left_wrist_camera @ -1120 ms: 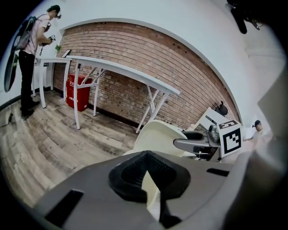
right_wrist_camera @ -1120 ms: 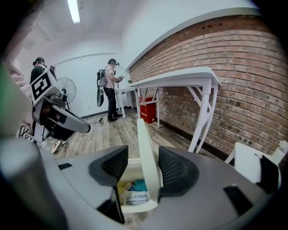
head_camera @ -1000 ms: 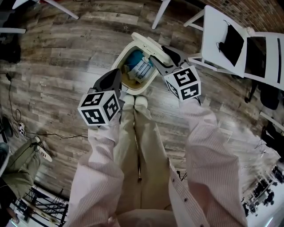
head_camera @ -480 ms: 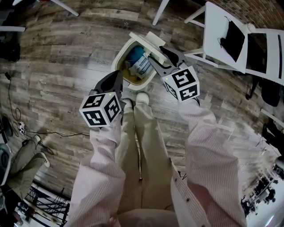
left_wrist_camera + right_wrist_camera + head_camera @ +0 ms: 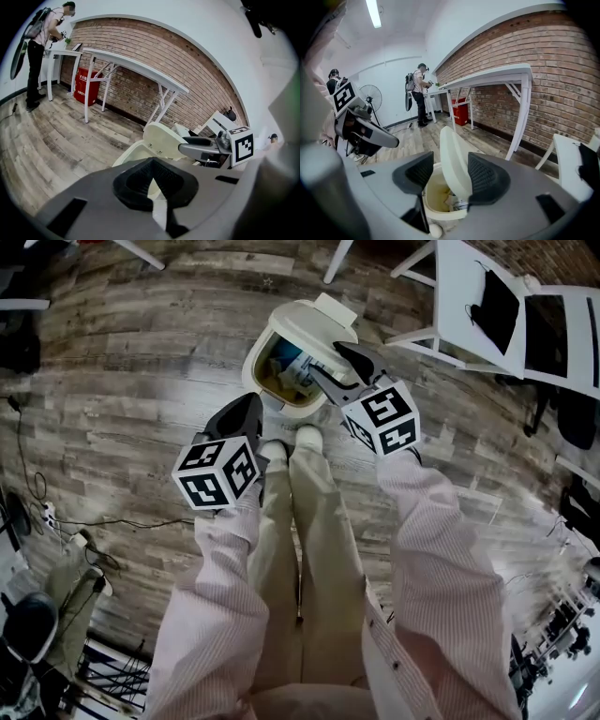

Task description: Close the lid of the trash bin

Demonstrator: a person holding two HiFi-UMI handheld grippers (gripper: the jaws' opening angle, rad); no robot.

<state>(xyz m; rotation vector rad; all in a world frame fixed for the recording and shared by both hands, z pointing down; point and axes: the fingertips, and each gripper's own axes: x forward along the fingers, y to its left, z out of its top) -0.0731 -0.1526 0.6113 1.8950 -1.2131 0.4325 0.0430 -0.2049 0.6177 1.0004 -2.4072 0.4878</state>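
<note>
In the head view, the trash bin is seen on the wooden floor, just past the person's shoes. Its lid is tipped over the far side. The right tool is held at the lid.

In the left gripper view, the left tool is clenched on nothing.

In the right gripper view, the right tool is released, and the lid is seen between its jaws.

I count 1 trash bin w/ 1 lid, upper centre of frame. 2 grippers: left gripper, right gripper. 2 shoes just below bin. Right gripper view, left half: 1 fan, 1 red box, 2 ppl.
</note>
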